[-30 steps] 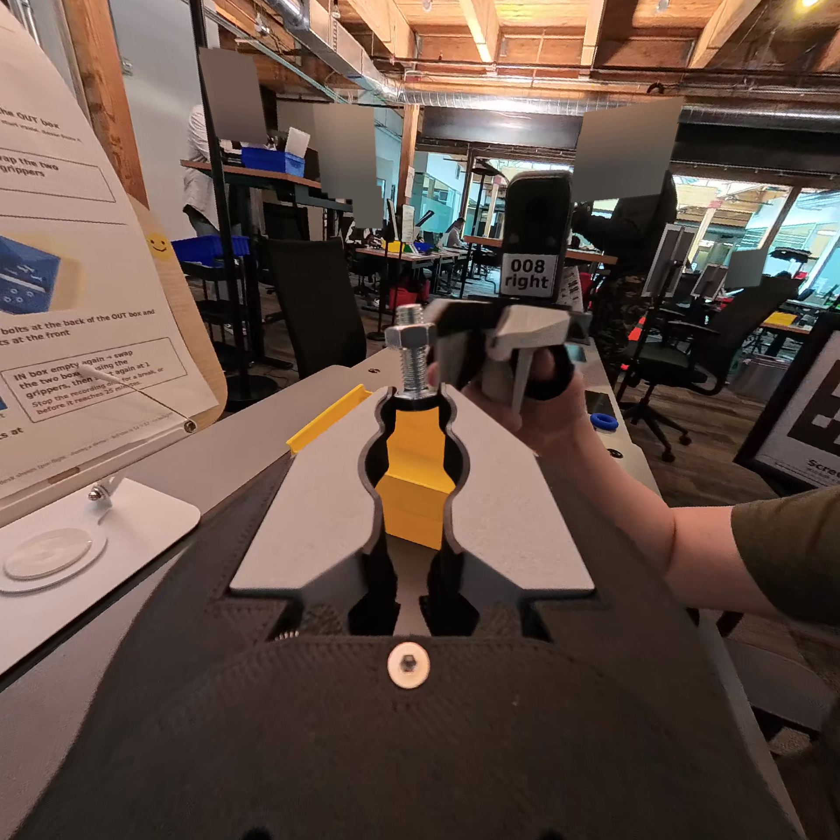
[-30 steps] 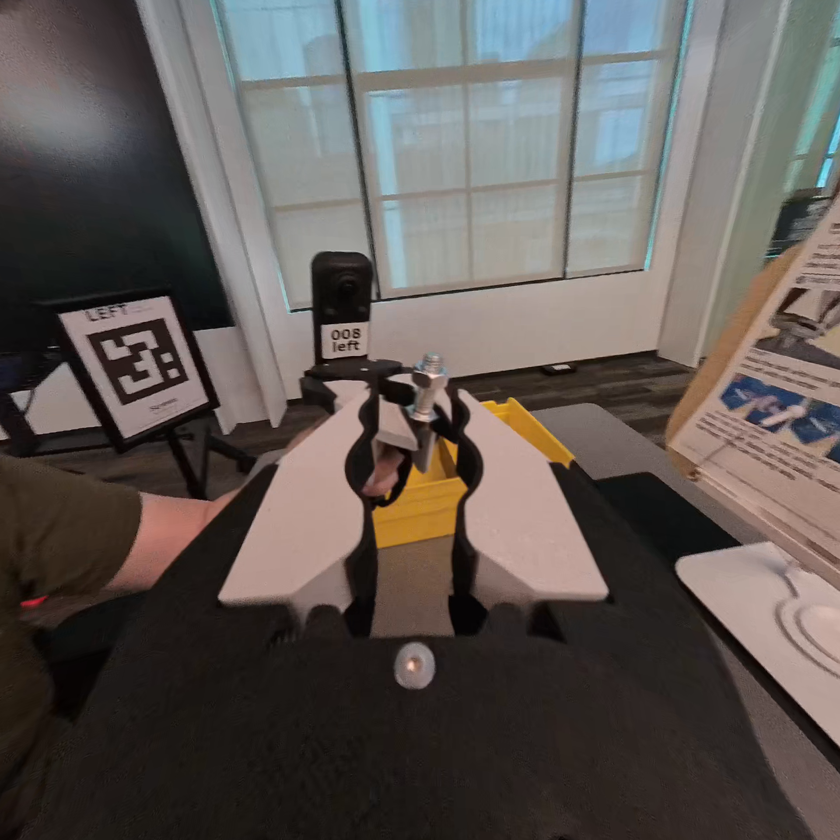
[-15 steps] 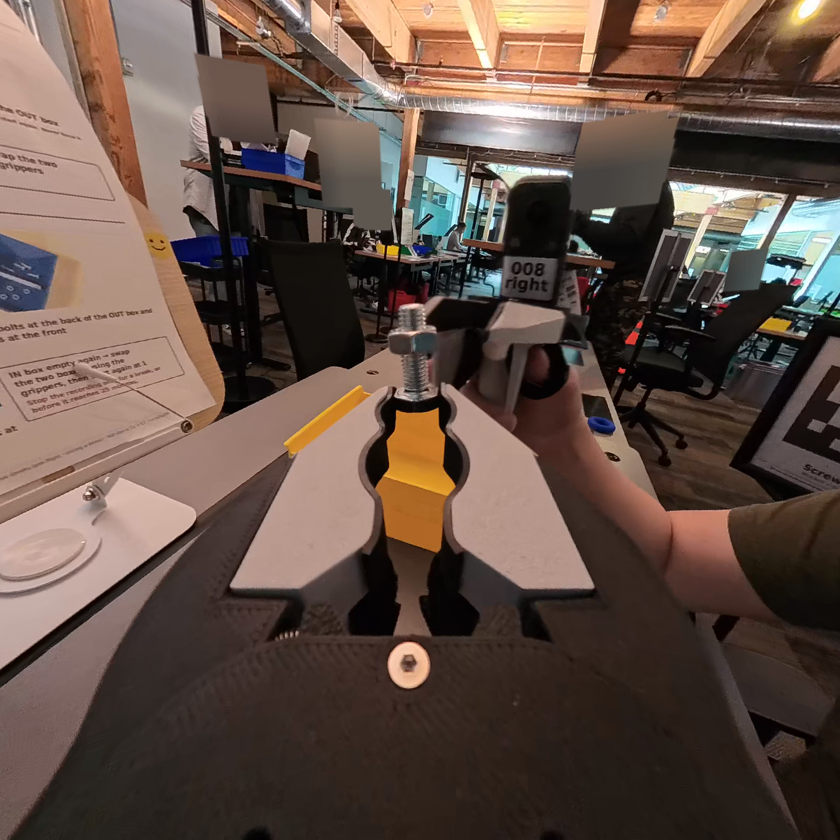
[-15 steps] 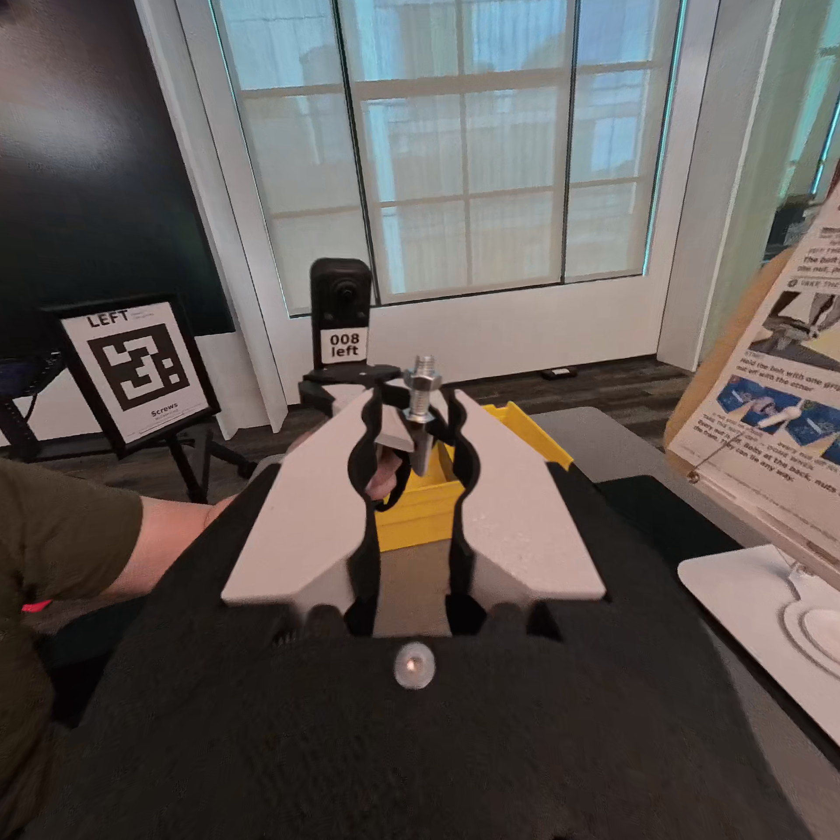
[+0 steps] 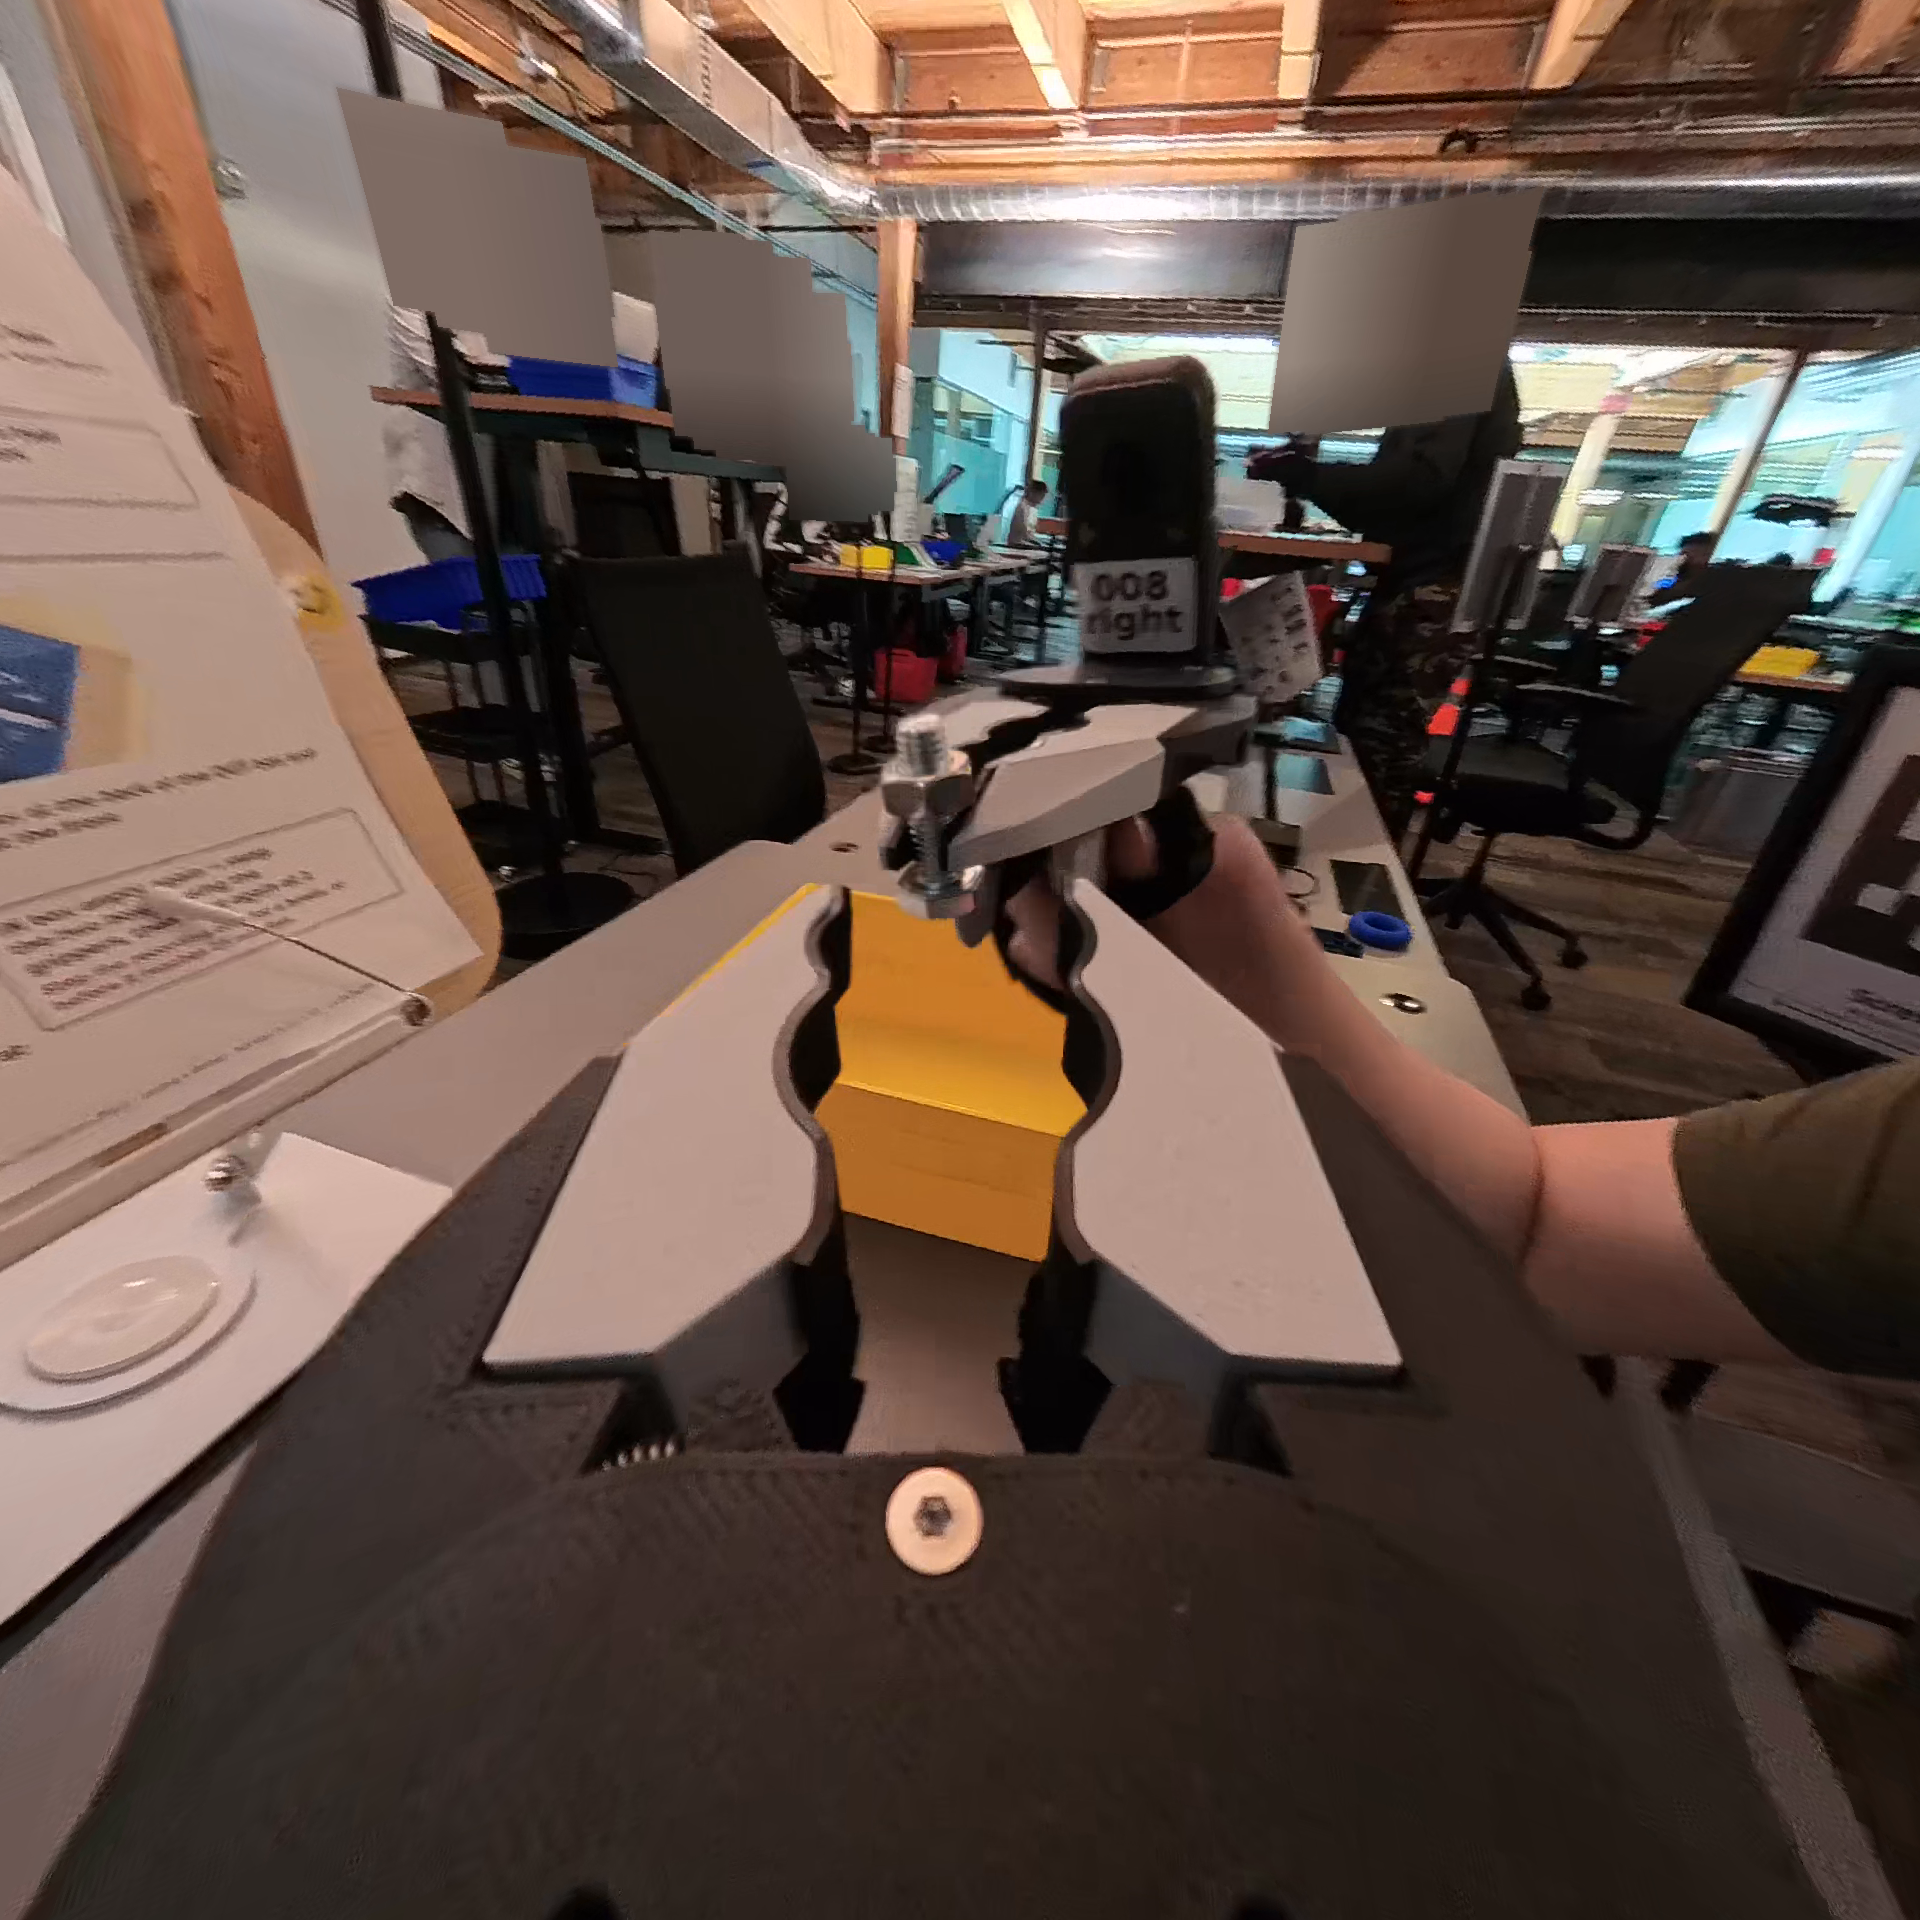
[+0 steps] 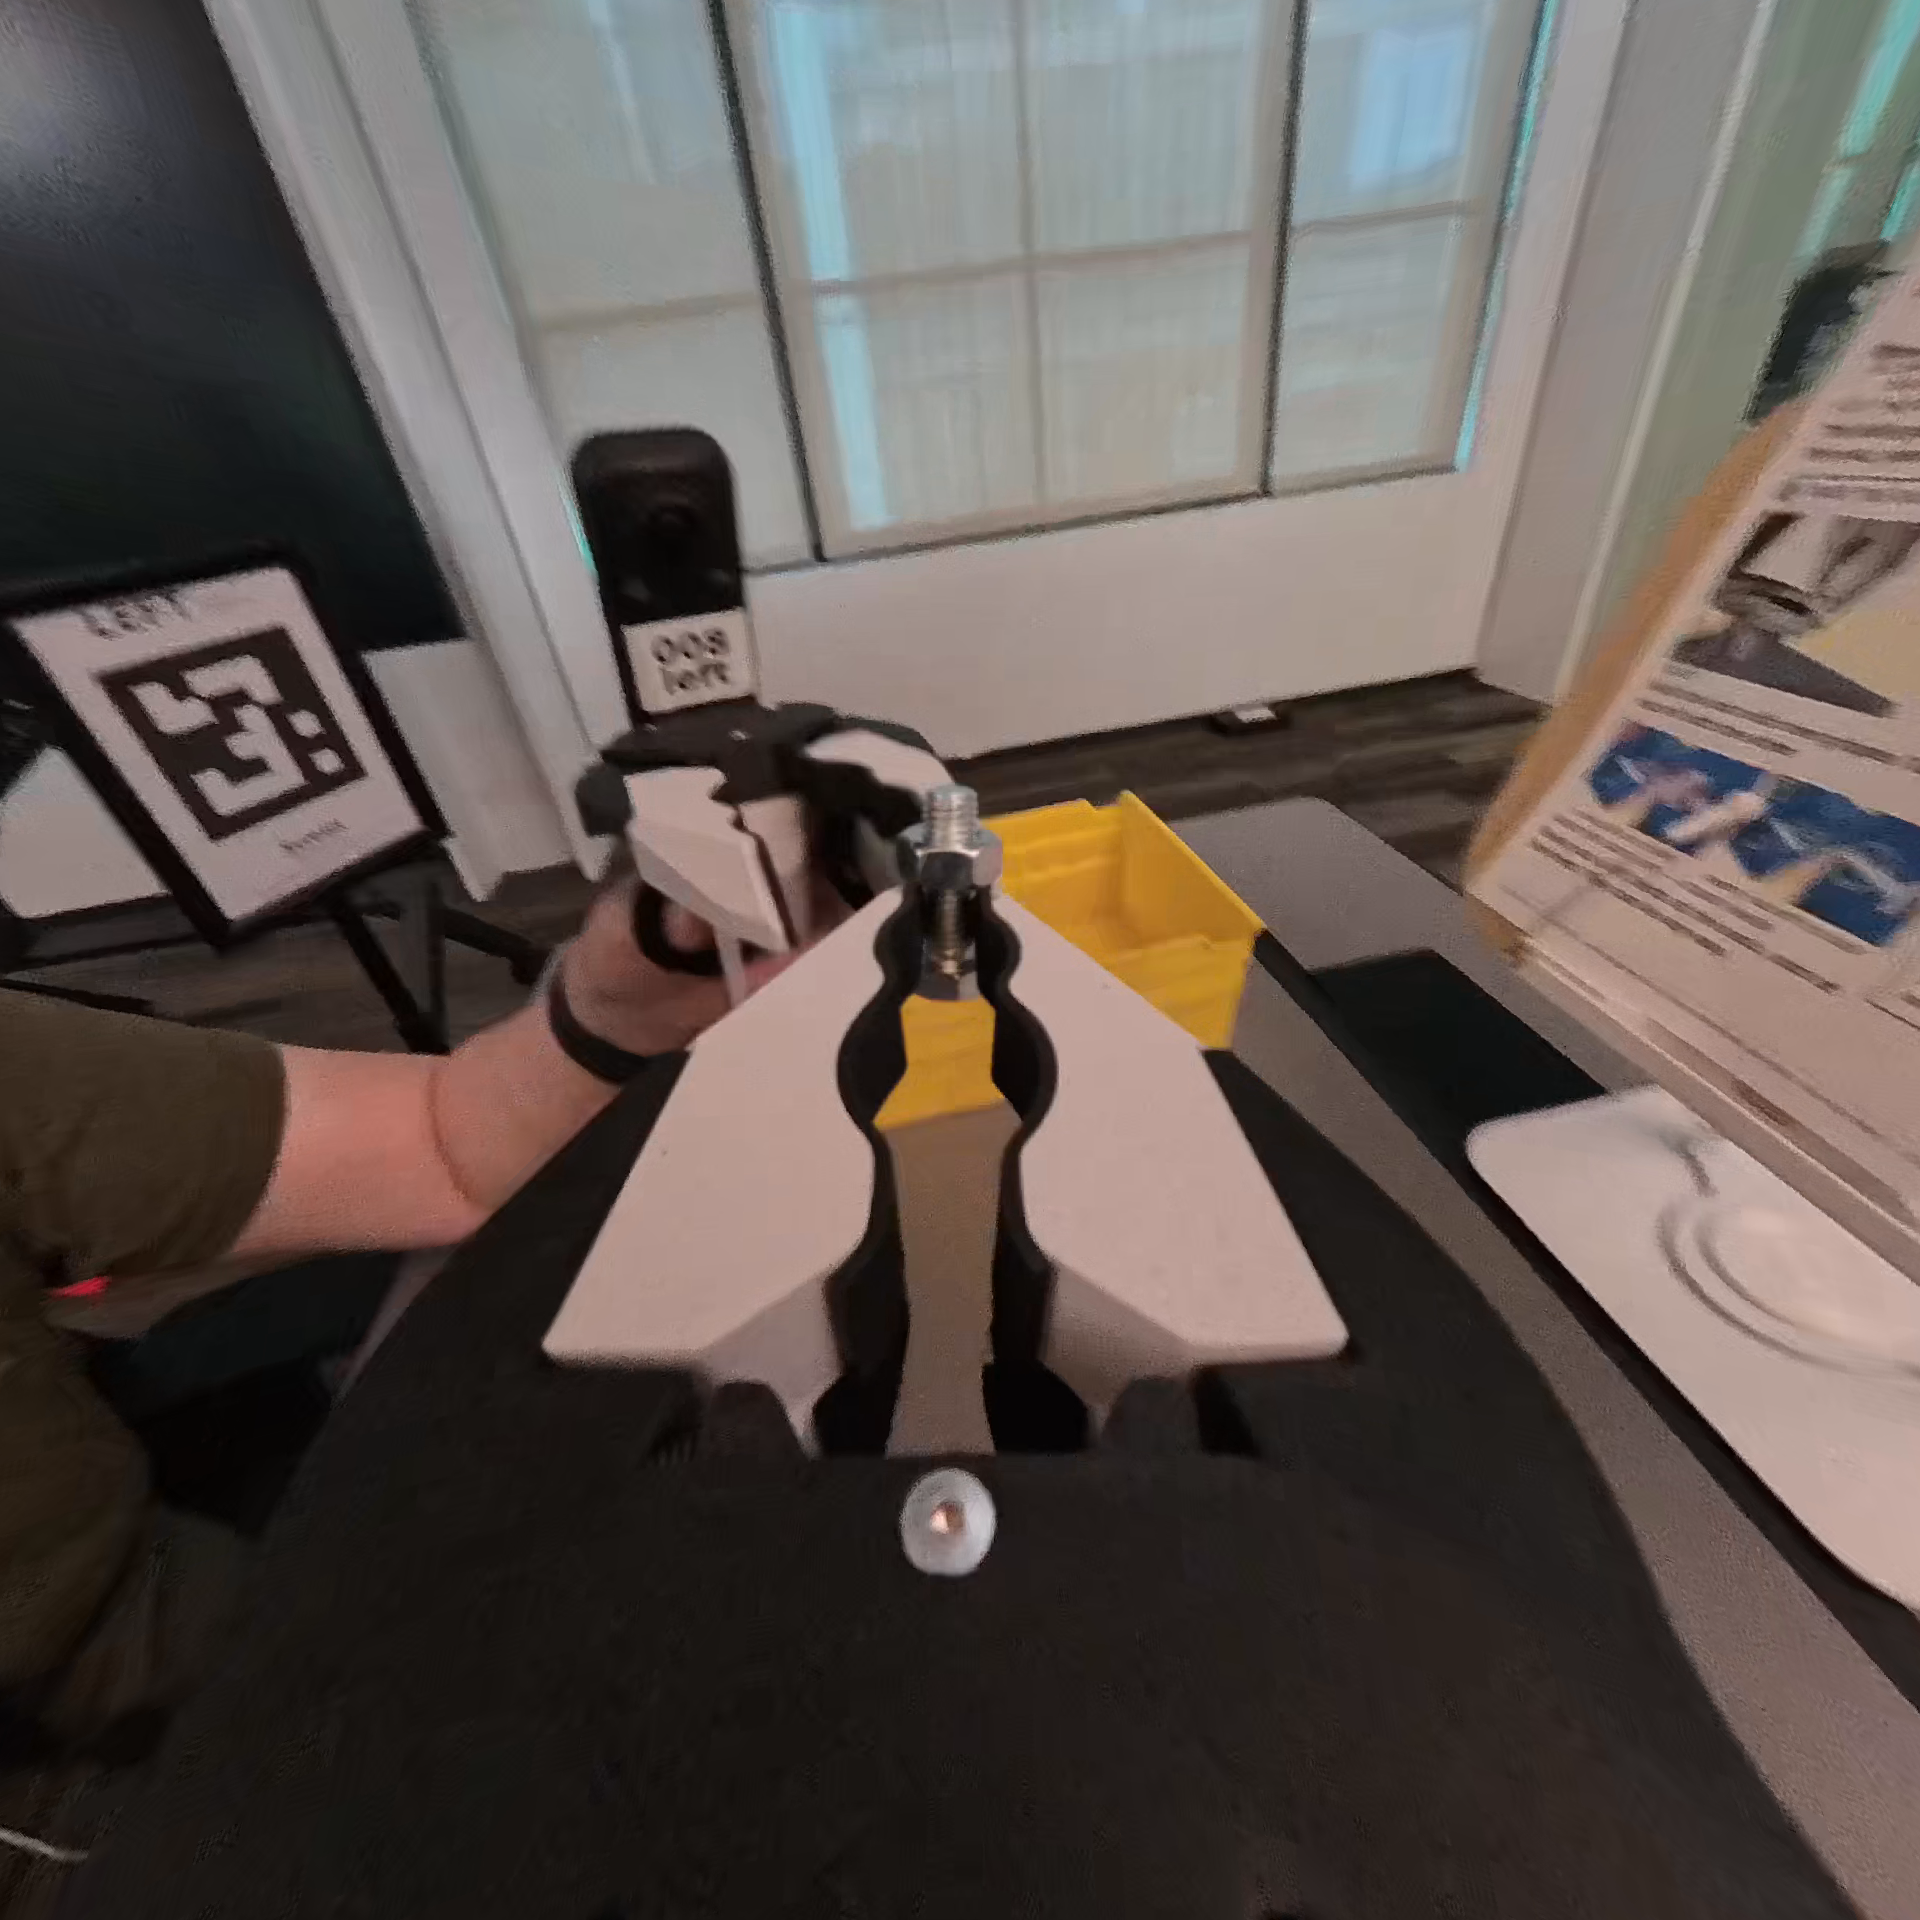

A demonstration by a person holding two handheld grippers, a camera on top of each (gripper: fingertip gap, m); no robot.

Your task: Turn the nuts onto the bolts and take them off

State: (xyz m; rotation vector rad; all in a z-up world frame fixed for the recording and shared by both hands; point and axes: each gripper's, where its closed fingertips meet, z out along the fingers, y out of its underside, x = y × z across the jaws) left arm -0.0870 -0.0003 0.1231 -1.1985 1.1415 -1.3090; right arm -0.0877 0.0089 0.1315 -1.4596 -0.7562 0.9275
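A steel bolt [image 6: 943,935] stands upright with a hex nut [image 6: 948,857] threaded near its top. My right gripper [image 6: 951,914] is shut on the bolt's shank below the nut, just above the bolt head. In the left wrist view the bolt [image 5: 928,831] and its nut [image 5: 925,795] sit in the right gripper's fingers [image 5: 1060,790], just beyond my left gripper [image 5: 954,909]. The left gripper is open and empty, its jaws wide apart. It also shows in the right wrist view [image 6: 727,862], off to the left of the bolt.
A yellow bin [image 6: 1143,904] sits on the grey table [image 5: 582,1039] under both grippers. An instruction board [image 5: 156,727] on a white base [image 5: 208,1299] stands beside them. A framed marker sign [image 6: 229,727] stands beyond the table. A blue ring [image 5: 1379,928] lies far back. Only a small space, under 4 cm, lies between the two pairs of fingers.
My left gripper has opened and let go of the bolt, then drawn away. My right gripper has closed on the bolt's shank and now holds bolt and nut alone.
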